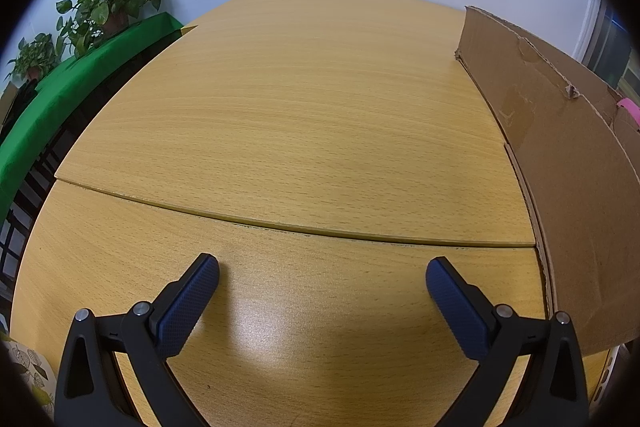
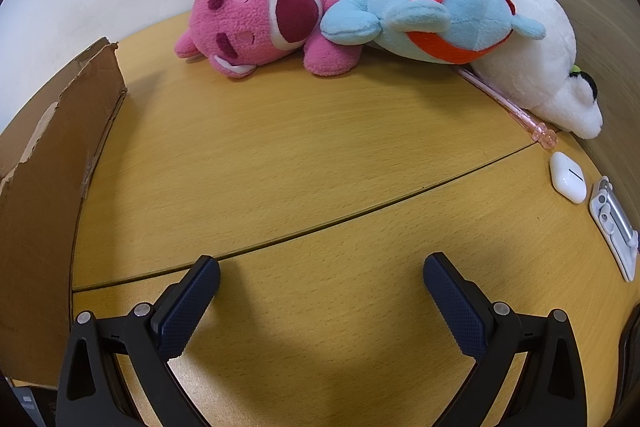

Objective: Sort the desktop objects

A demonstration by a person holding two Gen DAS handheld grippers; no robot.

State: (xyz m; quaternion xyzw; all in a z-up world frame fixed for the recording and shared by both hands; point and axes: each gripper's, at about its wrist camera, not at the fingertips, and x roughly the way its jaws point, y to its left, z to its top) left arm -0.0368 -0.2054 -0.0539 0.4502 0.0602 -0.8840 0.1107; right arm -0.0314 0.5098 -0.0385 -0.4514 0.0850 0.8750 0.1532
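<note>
The right gripper (image 2: 322, 279) hovers with jaws spread wide and empty over a light wooden table (image 2: 280, 147). Beyond lie a pink plush bear (image 2: 256, 23), a blue-and-red plush toy (image 2: 432, 11) leaning on it, a white plush (image 2: 544, 67), a pink pen (image 2: 516, 111) and a white earbud case (image 2: 568, 177). The left gripper (image 1: 322, 281), also spread and empty, faces bare tabletop beside a brown cardboard box (image 1: 560, 155).

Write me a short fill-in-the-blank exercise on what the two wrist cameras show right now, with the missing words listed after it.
1. The right tongs stand ___ with nothing between them.
2. The bear plush lying beside the blue plush is ___ in colour.
3. The white earbud case rests on the ___.
4. To the right of the left tongs stands a wall of torn ___.

Missing words: open; pink; table; cardboard
</note>
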